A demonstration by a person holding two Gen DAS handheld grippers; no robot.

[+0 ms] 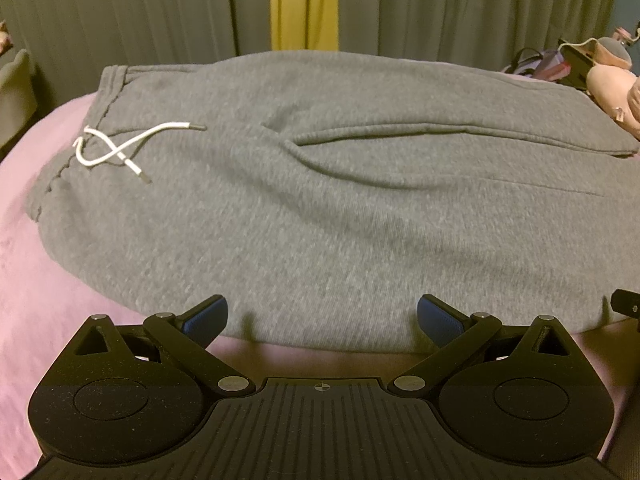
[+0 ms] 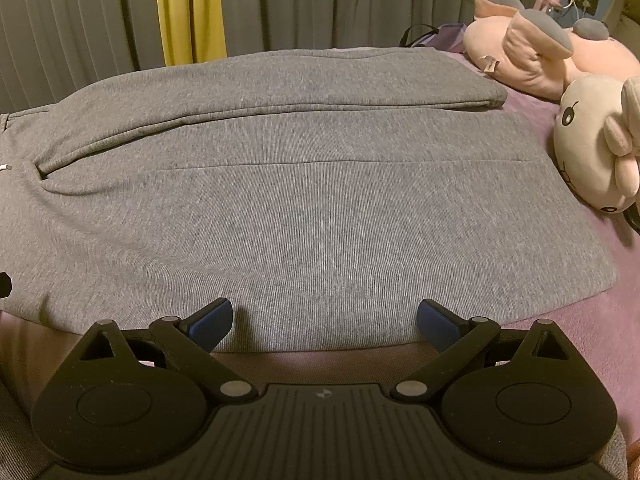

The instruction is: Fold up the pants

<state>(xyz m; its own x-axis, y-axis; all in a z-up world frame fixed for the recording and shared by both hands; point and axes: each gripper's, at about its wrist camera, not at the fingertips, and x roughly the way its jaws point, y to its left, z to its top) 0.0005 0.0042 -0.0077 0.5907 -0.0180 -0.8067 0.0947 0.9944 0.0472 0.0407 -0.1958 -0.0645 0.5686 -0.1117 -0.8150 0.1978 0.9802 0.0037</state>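
Observation:
Grey sweatpants (image 1: pixel 320 208) lie flat on a pink bed sheet (image 1: pixel 36 280), waistband to the left with a white drawstring (image 1: pixel 120 148), legs running right. My left gripper (image 1: pixel 322 318) is open and empty at the near edge of the pants, below the hip area. In the right wrist view the two pant legs (image 2: pixel 320 200) lie side by side, hems to the right. My right gripper (image 2: pixel 324 320) is open and empty at the near edge of the near leg.
Pink plush toys (image 2: pixel 540 60) and a cream plush (image 2: pixel 596 148) lie on the bed right of the leg hems. Grey and yellow curtains (image 1: pixel 304 4) hang behind the bed. A bag and cables (image 1: pixel 576 64) sit far right.

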